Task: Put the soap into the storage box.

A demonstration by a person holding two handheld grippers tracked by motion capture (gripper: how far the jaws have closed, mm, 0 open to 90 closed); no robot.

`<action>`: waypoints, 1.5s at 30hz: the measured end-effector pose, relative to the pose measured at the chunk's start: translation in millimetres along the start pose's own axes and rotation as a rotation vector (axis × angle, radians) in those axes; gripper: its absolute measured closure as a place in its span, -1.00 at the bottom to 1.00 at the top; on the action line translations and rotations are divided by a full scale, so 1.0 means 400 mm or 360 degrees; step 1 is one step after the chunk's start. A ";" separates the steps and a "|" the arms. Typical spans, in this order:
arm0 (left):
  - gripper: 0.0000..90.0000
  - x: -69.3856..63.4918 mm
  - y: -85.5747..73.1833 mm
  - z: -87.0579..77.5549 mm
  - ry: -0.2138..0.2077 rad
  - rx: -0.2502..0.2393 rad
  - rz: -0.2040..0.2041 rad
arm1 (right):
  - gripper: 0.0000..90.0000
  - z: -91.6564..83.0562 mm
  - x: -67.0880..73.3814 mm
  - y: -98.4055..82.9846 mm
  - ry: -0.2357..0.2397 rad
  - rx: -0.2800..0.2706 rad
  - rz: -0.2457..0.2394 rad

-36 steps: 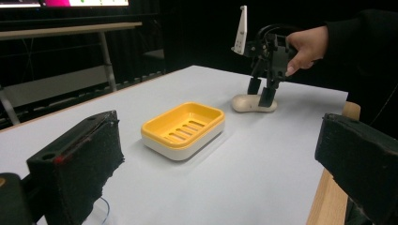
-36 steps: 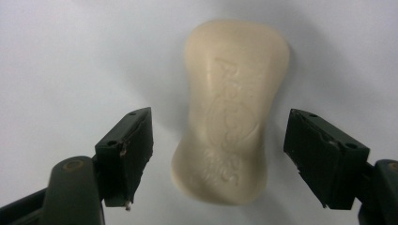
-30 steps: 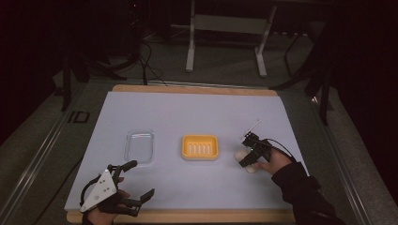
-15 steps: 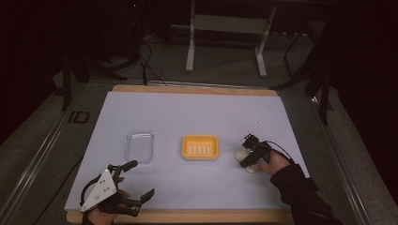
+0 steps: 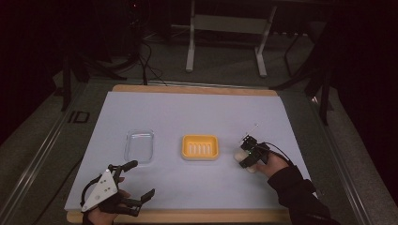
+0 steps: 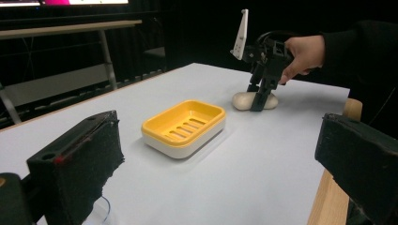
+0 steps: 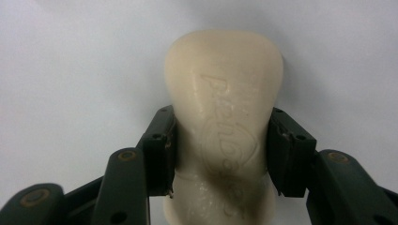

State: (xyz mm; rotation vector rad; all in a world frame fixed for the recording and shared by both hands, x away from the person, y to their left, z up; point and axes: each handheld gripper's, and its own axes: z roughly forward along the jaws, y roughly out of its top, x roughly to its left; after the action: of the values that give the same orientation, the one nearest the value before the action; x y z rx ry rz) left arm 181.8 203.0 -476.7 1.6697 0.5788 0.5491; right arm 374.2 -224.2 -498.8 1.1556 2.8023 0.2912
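Gripping the soap bar from both sides, the right gripper has just closed its jaws on it; the bar lies flat on the white table. Left of the soap sits the yellow soap dish, apart from it, with bare table beyond. Farther left of the soap, near the table's front edge, the left gripper hovers with jaws wide and nothing between them.

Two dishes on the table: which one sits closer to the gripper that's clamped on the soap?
The yellow soap dish, the slotted one in the middle of the table. It lies just left of the right gripper and its soap bar; the clear plastic tray sits farther left.
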 end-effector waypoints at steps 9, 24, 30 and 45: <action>-0.97 0.000 0.000 0.000 0.0001 0.0001 0.0002 | 0.11 -0.019 -0.003 0.008 -0.0051 0.0022 -0.0109; -0.97 0.001 0.000 0.000 -0.0001 0.0004 0.0001 | 0.11 -0.080 -0.017 0.022 -0.0018 -0.0024 -0.0400; -0.97 0.001 0.000 0.000 -0.0002 0.0006 0.0003 | 0.11 -0.086 -0.030 0.033 0.0040 0.0012 -0.0465; -0.97 0.000 -0.001 0.002 -0.0003 0.0009 0.0004 | 0.11 -0.091 -0.027 0.049 0.0149 -0.0026 -0.0719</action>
State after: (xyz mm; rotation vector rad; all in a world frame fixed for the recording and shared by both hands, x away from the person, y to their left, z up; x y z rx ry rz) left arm 182.3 202.2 -477.3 1.6763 0.5770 0.5481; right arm 389.3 -223.4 -458.8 0.4885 3.0275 0.3307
